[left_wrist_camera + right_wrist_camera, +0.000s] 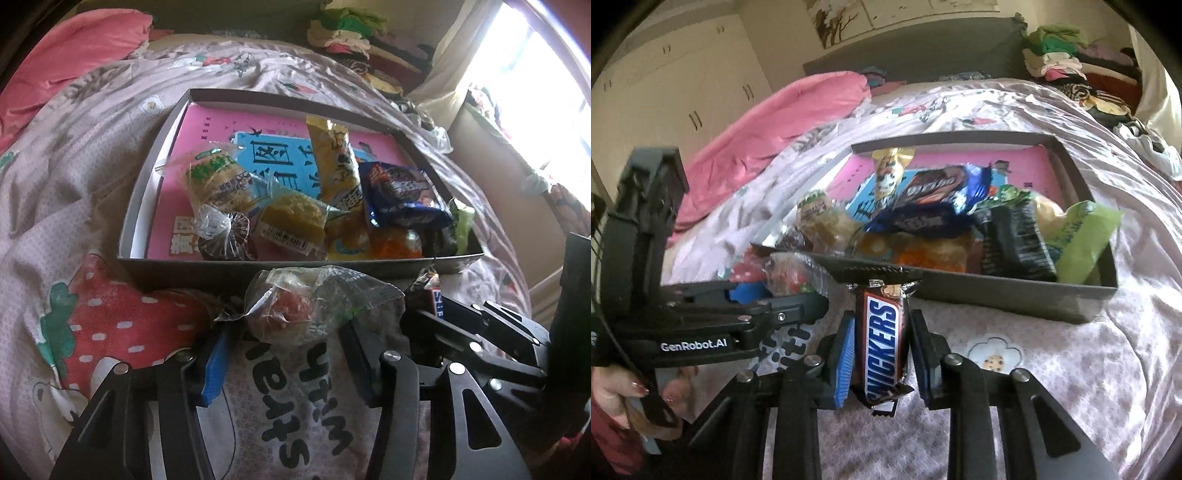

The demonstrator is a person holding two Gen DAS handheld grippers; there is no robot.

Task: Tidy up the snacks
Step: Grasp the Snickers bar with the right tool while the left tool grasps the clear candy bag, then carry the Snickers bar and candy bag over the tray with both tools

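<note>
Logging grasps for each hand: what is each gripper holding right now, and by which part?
The right gripper clamps the Snickers bar across its middle, on its long sides. The left gripper pinches a clear-wrapped red snack around its lower body.

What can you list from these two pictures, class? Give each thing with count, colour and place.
Box: one, dark, on the bed.
Pink book: one, flat inside the box, under the snacks.
Snack packets: several, yellow, blue, orange, green, black, piled at the box's near end.
Clear-wrapped snack: one, reddish, between the left gripper's fingers.
Snickers bar: one, brown, between the right gripper's fingers.
Bedspread: one, pale pink, patterned.
Folded clothes: one pile, mixed, beyond the bed.
Left gripper: black, before the box.
Right gripper: black, before the box.
</note>
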